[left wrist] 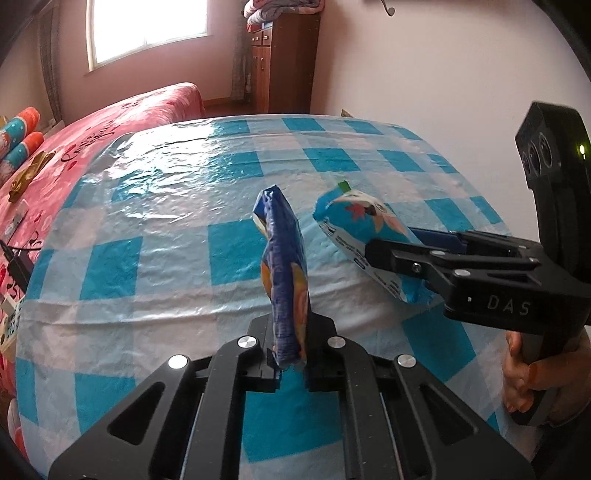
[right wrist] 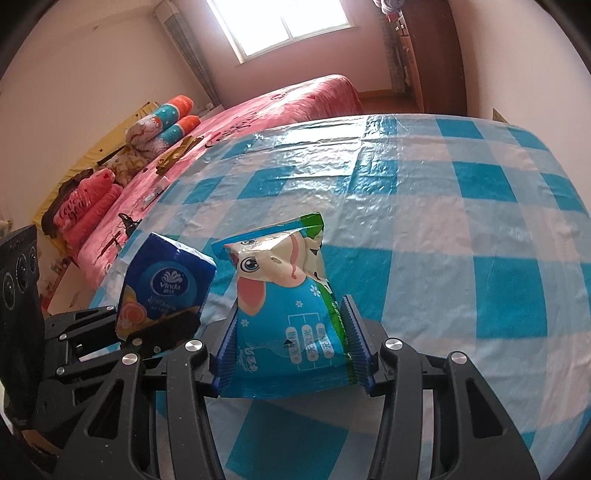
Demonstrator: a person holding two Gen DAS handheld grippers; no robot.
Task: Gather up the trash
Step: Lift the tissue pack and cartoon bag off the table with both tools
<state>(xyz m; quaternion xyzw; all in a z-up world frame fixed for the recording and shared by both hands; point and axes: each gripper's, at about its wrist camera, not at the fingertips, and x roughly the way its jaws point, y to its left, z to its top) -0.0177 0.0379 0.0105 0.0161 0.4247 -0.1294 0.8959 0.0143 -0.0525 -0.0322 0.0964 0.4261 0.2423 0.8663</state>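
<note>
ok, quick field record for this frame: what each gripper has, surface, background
left gripper: shut on dark blue tissue pack, held edge-on, upright
right gripper: shut on light blue cartoon packet, held between blue ribbed pads
packs: side by side, not touching
surface: blue-and-white checked tablecloth, glossy, wrinkled
trash bin: none in view
background: pink bed, window, wooden cabinet
</note>
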